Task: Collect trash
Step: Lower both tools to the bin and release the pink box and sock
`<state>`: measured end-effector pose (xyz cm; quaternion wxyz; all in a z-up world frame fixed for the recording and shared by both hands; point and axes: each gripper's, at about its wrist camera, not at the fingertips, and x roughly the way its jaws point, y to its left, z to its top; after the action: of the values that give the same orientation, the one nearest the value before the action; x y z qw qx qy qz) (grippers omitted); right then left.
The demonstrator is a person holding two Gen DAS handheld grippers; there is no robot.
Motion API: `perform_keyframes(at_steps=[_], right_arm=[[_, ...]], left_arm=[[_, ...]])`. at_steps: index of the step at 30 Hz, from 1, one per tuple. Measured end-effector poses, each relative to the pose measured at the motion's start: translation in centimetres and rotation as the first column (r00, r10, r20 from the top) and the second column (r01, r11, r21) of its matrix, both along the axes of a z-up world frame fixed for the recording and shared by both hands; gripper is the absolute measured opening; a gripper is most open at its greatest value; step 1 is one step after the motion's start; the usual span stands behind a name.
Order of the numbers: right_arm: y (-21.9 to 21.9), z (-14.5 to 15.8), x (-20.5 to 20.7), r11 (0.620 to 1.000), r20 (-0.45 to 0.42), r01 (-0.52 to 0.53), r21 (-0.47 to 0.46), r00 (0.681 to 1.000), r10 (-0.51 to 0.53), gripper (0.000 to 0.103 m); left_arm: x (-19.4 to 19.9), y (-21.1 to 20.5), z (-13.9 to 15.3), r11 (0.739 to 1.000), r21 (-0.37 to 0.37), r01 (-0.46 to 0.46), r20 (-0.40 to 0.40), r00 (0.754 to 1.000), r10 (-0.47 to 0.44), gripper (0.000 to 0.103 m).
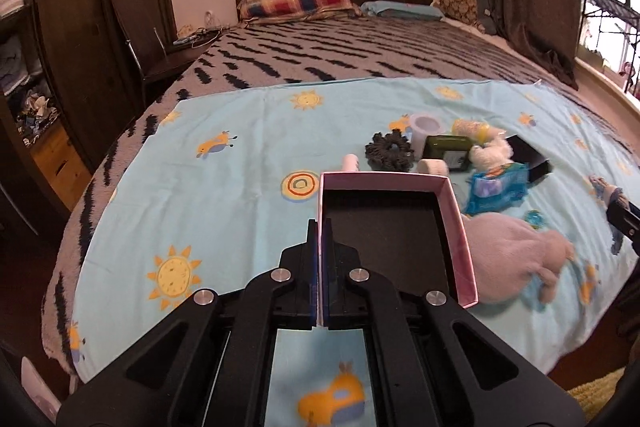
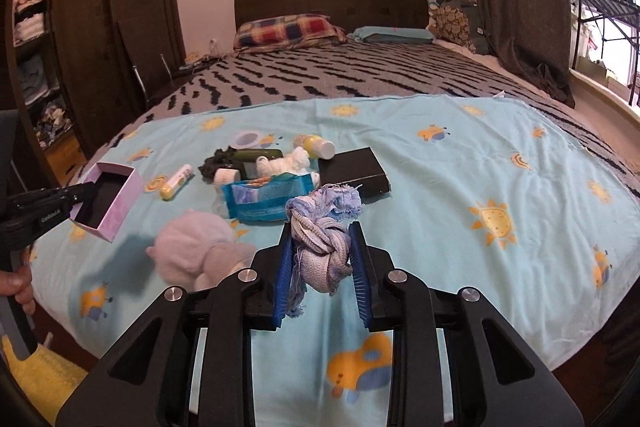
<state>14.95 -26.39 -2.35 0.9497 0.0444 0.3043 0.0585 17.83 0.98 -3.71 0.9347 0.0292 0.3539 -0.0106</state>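
Note:
My left gripper (image 1: 320, 227) is shut on the left wall of an open pink box (image 1: 456, 227) with a dark lining, held above the bed. In the right wrist view that pink box (image 2: 120, 203) hangs at the left in the left gripper (image 2: 86, 193). My right gripper (image 2: 322, 235) is shut on a knotted grey-blue rag (image 2: 324, 251) with frayed ends, lifted off the sheet. Beyond it lies a pile: a blue wrapper (image 2: 264, 201), a white crumpled wad (image 2: 288, 161), a black box (image 2: 356, 169), a yellow bottle (image 2: 318, 146), a small tube (image 2: 176, 182).
A light blue sheet (image 2: 460, 171) with sun prints covers the bed's near end. A pale plush toy (image 2: 192, 251) lies near the front edge. A dark scrunchie (image 1: 390, 151) and a tape roll (image 1: 428, 125) sit in the pile. A dark wardrobe (image 1: 92, 39) stands left; a hand (image 2: 18, 285) shows at the edge.

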Motion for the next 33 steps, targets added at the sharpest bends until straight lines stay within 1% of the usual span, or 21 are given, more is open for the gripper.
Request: perform_keyframes(at_steps=[5,9,14,17,20,21,24,26,28,30,33], right_arm=[[0.8,1.1,-3.5,1.000,0.010,-0.023,0.019,1.000,0.023,0.028],[1.4,1.2,-6.6,0.999,0.008,-0.041,0.019,0.999,0.041,0.028],[2.0,0.0,-9.6,0.998,-0.022,-0.061,0.014,0.998,0.061,0.028],[2.4,-1.2,-11.2,0.996,-0.055,-0.082,0.027,0.995,0.083,0.028],[2.9,-2.9,-12.3,0.994,-0.098,-0.105,0.038,0.989,0.108,0.028],[3.3,-4.0,-12.7,0.993,-0.124,-0.114,0.034,0.985,0.117,0.028],[3.8,-6.2,-13.2,0.990,-0.178,-0.130,0.054,0.974,0.138,0.028],[4.1,-8.3,-13.3,0.987,-0.229,-0.139,0.084,0.961,0.155,0.028],[4.5,-10.1,-13.2,0.985,-0.271,-0.142,0.095,0.949,0.163,0.028],[4.9,-11.9,-13.2,0.985,-0.311,-0.142,0.097,0.936,0.166,0.028],[5.1,-14.4,-12.9,0.983,-0.362,-0.135,0.126,0.916,0.173,0.028]], left_arm=[[-4.6,-0.1,1.1,0.999,-0.040,0.032,0.023,0.999,-0.031,0.000],[-8.5,-0.8,1.0,0.997,-0.040,0.068,0.038,0.997,-0.066,0.000],[-12.7,-1.8,0.0,0.992,-0.052,0.112,0.039,0.993,-0.110,0.000],[-14.8,-2.4,-1.5,0.988,-0.059,0.141,0.014,0.990,-0.140,0.000],[-16.1,-3.3,-3.4,0.985,-0.054,0.164,-0.023,0.986,-0.166,0.000],[-16.5,-3.6,-4.3,0.984,-0.052,0.169,-0.040,0.984,-0.171,0.000],[-17.2,-4.1,-7.3,0.982,-0.057,0.182,-0.105,0.977,-0.187,0.000],[-17.7,-4.5,-9.8,0.978,-0.069,0.195,-0.164,0.965,-0.204,0.000],[-17.8,-4.8,-11.8,0.976,-0.081,0.203,-0.209,0.954,-0.215,0.000],[-17.9,-5.2,-14.2,0.973,-0.099,0.210,-0.263,0.937,-0.230,0.000],[-17.7,-5.8,-17.3,0.971,-0.100,0.216,-0.313,0.920,-0.237,0.000]])
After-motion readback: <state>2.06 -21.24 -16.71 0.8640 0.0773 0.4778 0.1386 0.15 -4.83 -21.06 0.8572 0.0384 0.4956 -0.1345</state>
